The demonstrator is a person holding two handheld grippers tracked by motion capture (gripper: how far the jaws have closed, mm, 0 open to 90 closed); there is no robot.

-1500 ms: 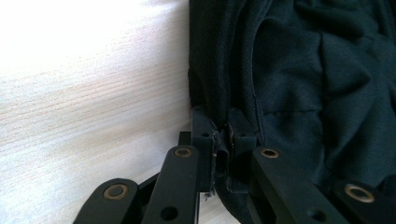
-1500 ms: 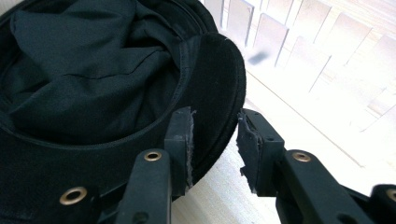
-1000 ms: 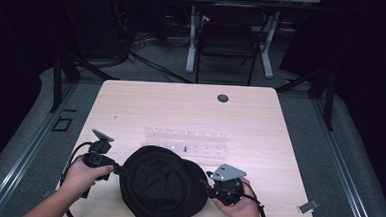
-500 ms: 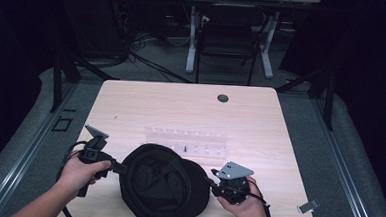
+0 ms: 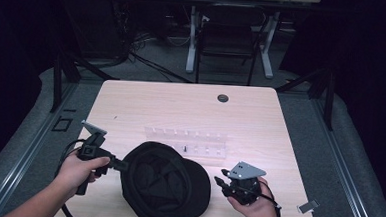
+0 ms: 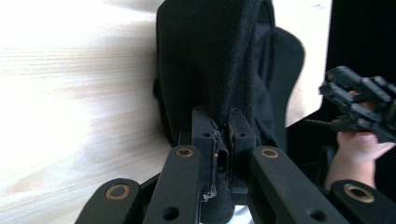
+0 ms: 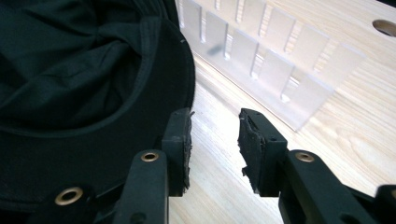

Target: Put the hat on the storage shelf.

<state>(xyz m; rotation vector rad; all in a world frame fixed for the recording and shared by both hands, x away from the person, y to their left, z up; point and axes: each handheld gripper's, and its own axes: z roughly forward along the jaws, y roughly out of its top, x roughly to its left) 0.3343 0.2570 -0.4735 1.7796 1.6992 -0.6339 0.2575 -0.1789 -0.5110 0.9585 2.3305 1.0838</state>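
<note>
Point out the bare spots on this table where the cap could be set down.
Free: the far half of the table, between the clear rack and the round hole; also the right strip beyond the rack. Crowded: the near edge, where the black cap lies between the left gripper, clamped on it, and the open right gripper.

A clear rack (image 5: 187, 140) lies mid-table (image 5: 260, 122). A grommet (image 5: 223, 98) sits near the far edge. A chair (image 5: 228, 40) stands beyond.
</note>
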